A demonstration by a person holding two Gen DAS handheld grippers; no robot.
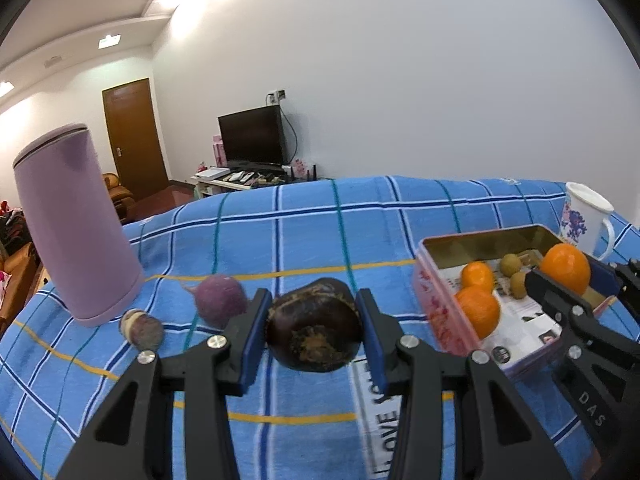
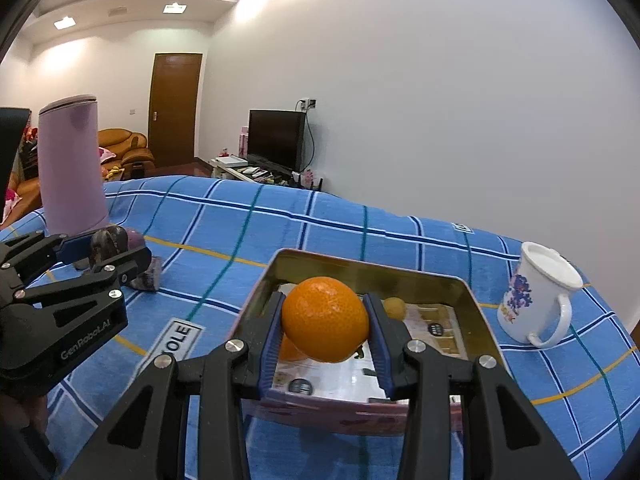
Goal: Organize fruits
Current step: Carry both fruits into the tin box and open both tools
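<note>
both are black plastic: the left gripper [image 1: 316, 324] and right gripper [image 2: 325, 326] have blue pads, silver screws, triangular cutouts and white lettering on their sides.

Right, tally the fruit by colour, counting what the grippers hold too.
Oranges: 3, one held by the right gripper
Purple fruits: 3, one held by the left gripper
Small yellow-green fruits: 2
Total: 8

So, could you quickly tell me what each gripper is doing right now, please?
Left gripper: closed on the dark purple round fruit.
Right gripper: closed on a round orange citrus fruit.
</note>
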